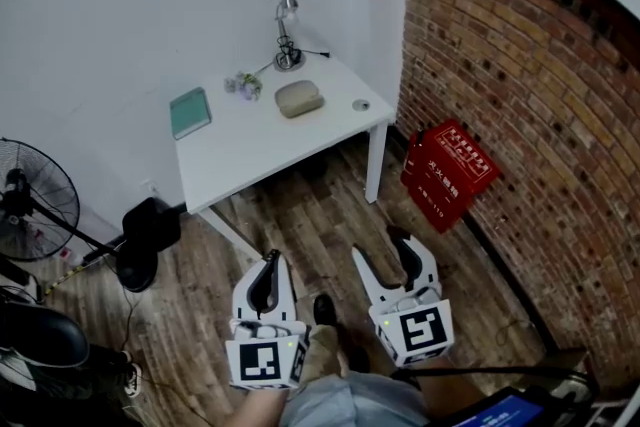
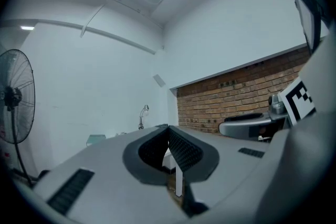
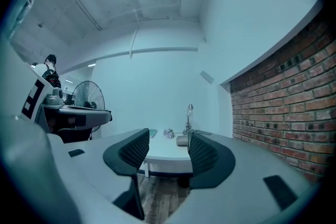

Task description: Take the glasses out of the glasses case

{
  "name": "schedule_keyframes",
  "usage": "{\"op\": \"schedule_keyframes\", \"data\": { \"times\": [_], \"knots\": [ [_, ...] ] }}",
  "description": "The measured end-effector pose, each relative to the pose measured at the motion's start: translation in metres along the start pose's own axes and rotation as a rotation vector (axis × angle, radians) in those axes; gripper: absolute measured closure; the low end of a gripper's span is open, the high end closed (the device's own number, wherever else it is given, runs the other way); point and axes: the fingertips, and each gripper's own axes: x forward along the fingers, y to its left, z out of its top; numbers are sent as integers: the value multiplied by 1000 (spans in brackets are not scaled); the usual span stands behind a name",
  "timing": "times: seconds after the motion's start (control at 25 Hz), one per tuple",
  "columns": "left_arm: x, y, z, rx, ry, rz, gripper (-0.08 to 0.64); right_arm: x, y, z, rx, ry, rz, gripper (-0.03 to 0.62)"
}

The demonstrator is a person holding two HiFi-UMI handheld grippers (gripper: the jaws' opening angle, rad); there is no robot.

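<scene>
— The two grippers?
— Left white gripper (image 1: 270,260) clenched on nothing, right white gripper (image 1: 380,245) spread and empty. Both are well short of the white rectangular table (image 1: 250,150).
— On the table?
— One closed beige oval glasses case (image 1: 299,98) near the middle, one teal notebook (image 1: 190,112) at the table's left end, one silver desk lamp (image 1: 288,33) at the back.

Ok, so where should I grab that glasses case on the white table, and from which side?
Probably across its short width, mid-length, coming down from above. The glasses case lies flat on the table, a rounded oblong with its long axis roughly left to right, so the open right gripper could span it.
</scene>
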Motion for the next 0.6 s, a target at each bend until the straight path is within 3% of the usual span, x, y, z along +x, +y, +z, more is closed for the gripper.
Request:
{"op": "schedule_keyframes", "data": {
  "times": [0.32,0.6],
  "knots": [
    [62,35,-22,-18,31,1,554,67,-17,-21,1,43,8,345],
    [151,86,-33,-26,40,-4,554,166,-35,-31,-18,63,20,342]
  ]
}}
